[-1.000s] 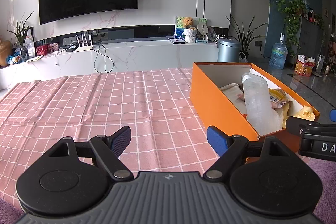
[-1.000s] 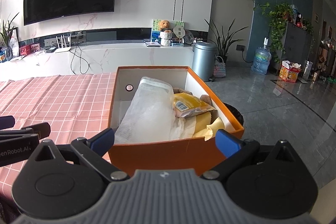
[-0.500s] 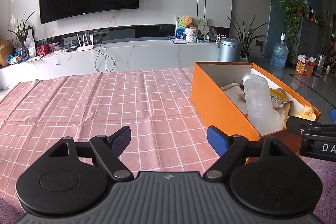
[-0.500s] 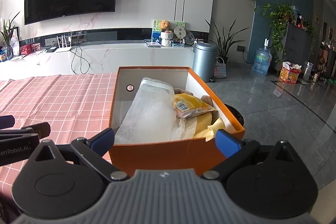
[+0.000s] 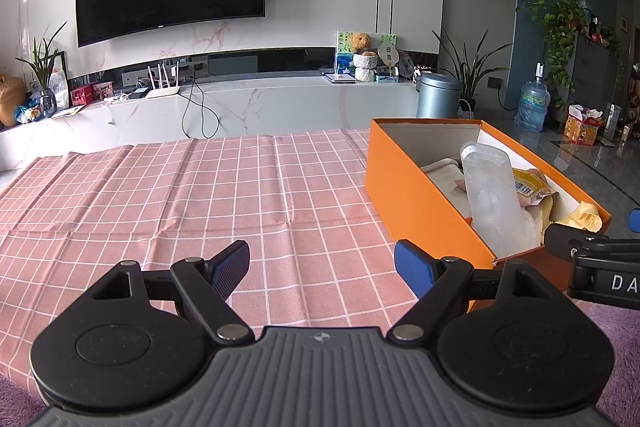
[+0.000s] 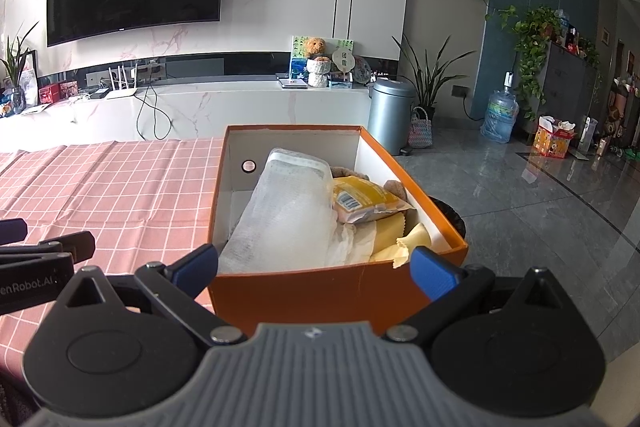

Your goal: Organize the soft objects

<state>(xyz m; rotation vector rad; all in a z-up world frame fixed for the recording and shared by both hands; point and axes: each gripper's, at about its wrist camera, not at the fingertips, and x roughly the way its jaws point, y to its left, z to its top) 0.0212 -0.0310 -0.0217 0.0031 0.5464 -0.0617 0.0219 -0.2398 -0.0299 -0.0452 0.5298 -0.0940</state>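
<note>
Right ahead of the right tongs (image 6: 314, 269), spread wide and empty, sat the orange box (image 6: 320, 293), soft stuff piled inside. The left tongs (image 5: 322, 263) gaped over bare table (image 5: 200, 195). Risk: the slick plastic pack (image 6: 284, 215) probably slips or drags neighbours out.

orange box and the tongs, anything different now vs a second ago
Almost nothing changed. The left view has drifted very slightly, so the orange box sits a touch further right in it; nothing was taken hold of or let go. The left tongs stay open over the pink checked cloth, the right tongs stay open at the box's near end, and the clear plastic pack and yellow packet lie as before.
</note>
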